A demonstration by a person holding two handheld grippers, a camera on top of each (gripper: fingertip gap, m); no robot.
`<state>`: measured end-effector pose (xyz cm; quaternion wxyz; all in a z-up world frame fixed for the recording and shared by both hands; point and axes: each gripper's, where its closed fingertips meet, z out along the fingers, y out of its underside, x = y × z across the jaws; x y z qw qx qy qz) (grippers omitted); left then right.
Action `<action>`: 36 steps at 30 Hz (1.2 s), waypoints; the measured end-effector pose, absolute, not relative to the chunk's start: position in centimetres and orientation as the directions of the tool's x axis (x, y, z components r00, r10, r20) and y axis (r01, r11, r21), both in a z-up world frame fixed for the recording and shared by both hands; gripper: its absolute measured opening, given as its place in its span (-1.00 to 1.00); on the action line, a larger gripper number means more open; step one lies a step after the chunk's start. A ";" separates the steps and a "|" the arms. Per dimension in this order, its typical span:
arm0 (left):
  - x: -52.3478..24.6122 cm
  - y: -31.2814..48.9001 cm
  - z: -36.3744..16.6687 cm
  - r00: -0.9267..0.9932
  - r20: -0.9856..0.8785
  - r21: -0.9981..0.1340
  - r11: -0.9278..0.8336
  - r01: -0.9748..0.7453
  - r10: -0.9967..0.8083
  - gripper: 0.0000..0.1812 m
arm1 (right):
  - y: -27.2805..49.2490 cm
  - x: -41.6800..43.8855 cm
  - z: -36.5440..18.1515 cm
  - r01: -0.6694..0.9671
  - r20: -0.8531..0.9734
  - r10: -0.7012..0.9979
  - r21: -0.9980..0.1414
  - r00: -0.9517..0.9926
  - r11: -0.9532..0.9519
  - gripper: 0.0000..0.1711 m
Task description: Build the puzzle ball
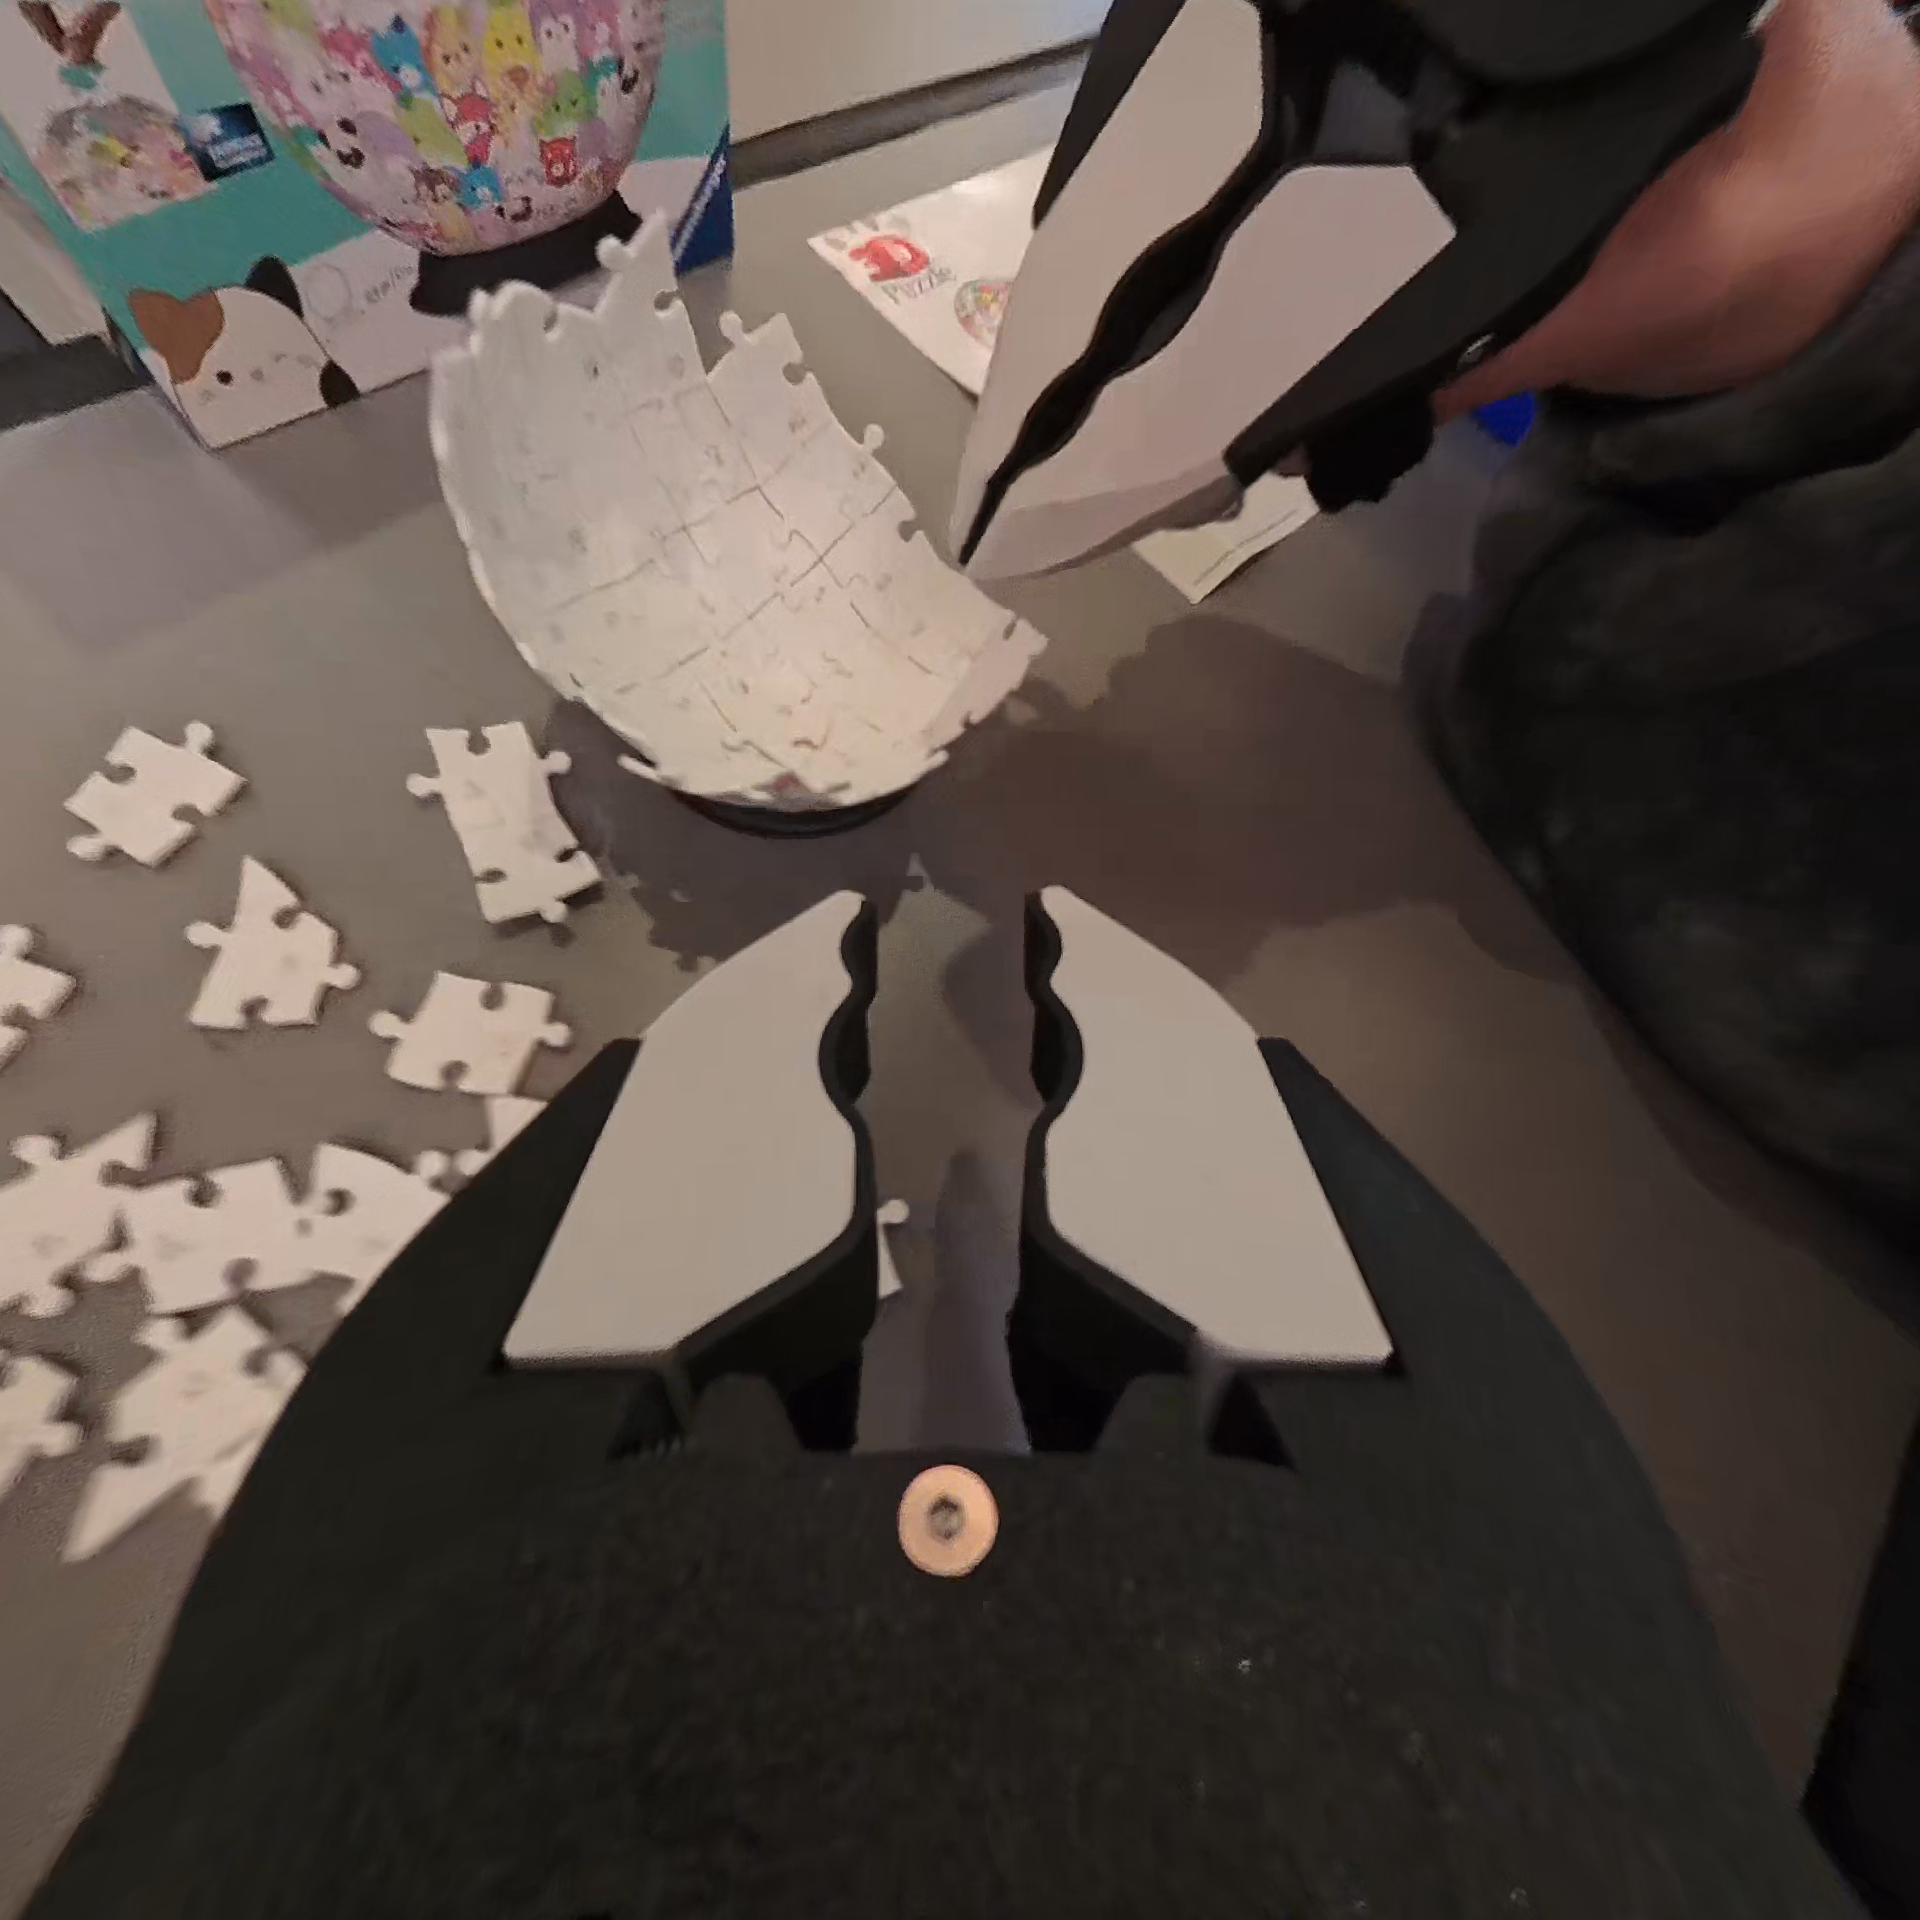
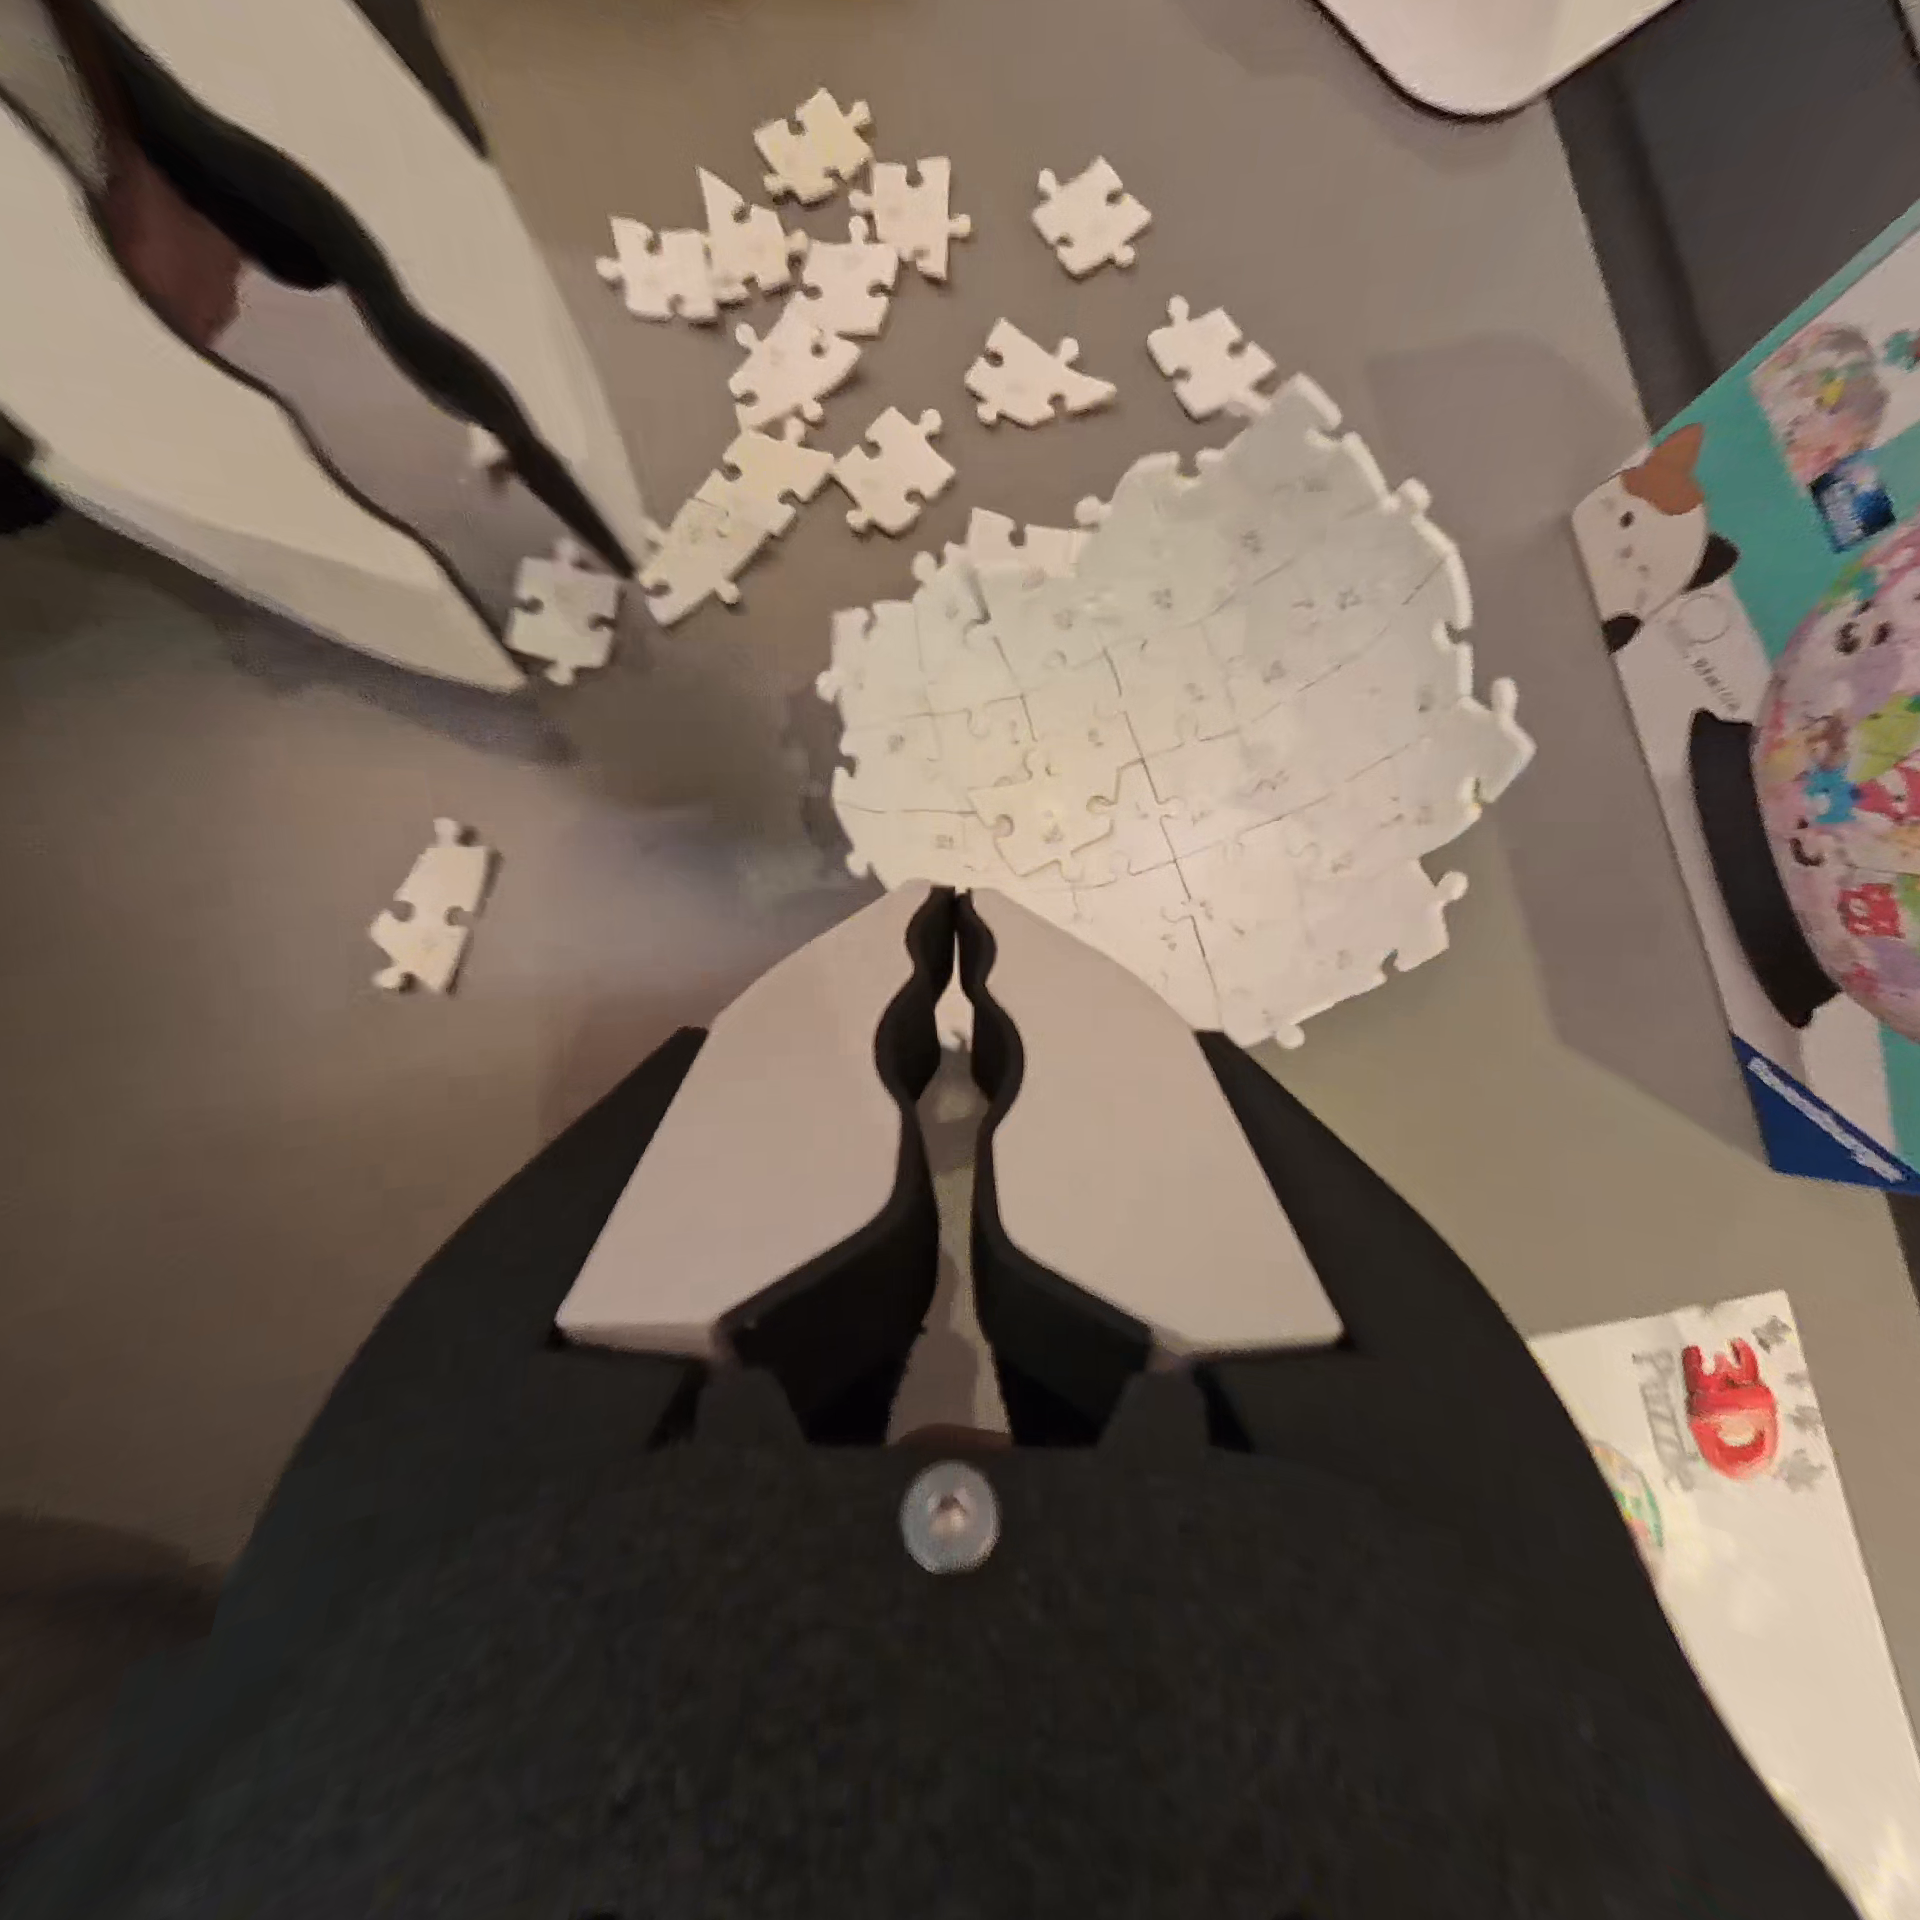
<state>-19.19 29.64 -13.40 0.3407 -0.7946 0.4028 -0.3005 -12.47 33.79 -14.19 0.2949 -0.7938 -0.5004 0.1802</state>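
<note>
Puzzle ball shell (image 1: 717, 582), part-built, white inner side showing, sits on a dark ring stand (image 1: 795, 816) at centre of the left wrist view, on the grey table (image 1: 312, 582). Right gripper (image 2: 954, 914): fingertips pressed together, nothing visible between them, tips at the lower-left rim of the shell in its own view; whether they touch it I cannot tell. In the left view it slants down from the upper right, with a hand (image 1: 1704, 249) wrapped around its body. Left gripper (image 1: 948, 914): jaws narrowly apart, empty, hovering low in frame, just short of the stand. Loose pieces (image 1: 239, 1049) lie scattered at left; one joined strip (image 1: 509, 821) lies beside the stand. Puzzle box (image 1: 343, 177) stands upper left, leaflet (image 1: 935, 281) upper right.
</note>
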 end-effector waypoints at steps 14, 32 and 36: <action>-17.5 25.3 -16.2 0.475 0.269 -0.765 -0.486 -0.423 -0.838 -0.72 | 34.6 -12.0 -19.8 0.920 0.010 0.947 -0.242 0.321 -0.309 -1.00; -18.5 30.3 -18.1 0.597 0.428 -0.687 -0.673 -0.273 -0.678 -0.63 | 37.6 -12.6 -20.7 0.932 0.402 0.861 -0.308 0.311 -0.193 -1.00; -18.6 32.3 -17.4 0.566 0.546 -0.655 -0.736 -0.170 -0.617 -0.56 | 37.8 -12.7 -20.6 0.926 0.483 0.815 -0.342 0.319 -0.160 -1.00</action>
